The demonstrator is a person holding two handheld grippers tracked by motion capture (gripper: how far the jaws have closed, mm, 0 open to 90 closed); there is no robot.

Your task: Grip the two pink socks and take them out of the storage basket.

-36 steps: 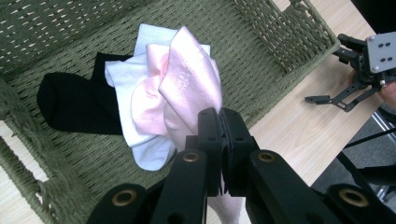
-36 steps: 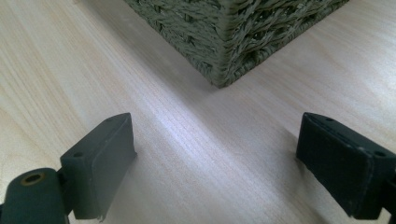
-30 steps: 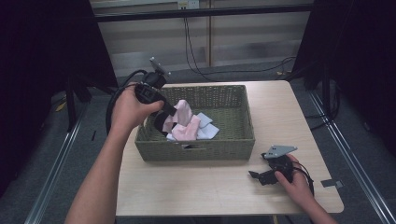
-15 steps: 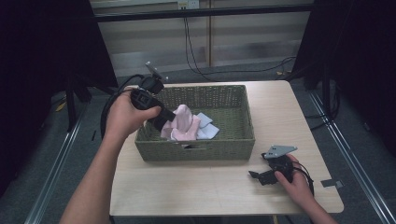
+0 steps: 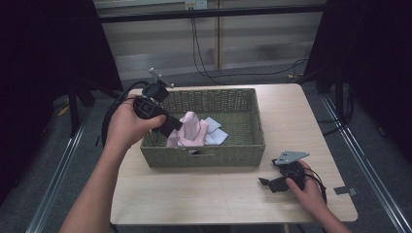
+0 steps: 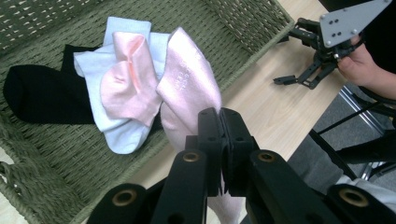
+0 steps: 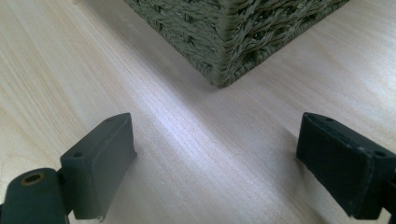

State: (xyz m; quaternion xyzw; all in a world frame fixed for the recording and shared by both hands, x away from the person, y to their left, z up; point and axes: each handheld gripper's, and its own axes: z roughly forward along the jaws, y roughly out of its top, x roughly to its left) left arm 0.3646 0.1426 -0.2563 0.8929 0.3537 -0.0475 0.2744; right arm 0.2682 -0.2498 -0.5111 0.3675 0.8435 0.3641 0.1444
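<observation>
You are working in a recording rig in a lab or studio, not a home. Black curtains (image 5: 43,58) hang to the left and right of your light wooden table (image 5: 204,194), and a dark bar (image 5: 209,12) crosses the far side. Cables (image 5: 201,48) drop from a wall socket (image 5: 193,5) to the grey carpet floor (image 5: 243,75), and metal rails (image 5: 364,160) run along the floor on both sides

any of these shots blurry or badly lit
High view: dim, the surroundings nearly black, the table evenly lit. Left gripper view: pink sock sharp, the near jaws slightly soft. Right gripper view: a pale sheen on the wood, the basket corner a little soft.
</observation>
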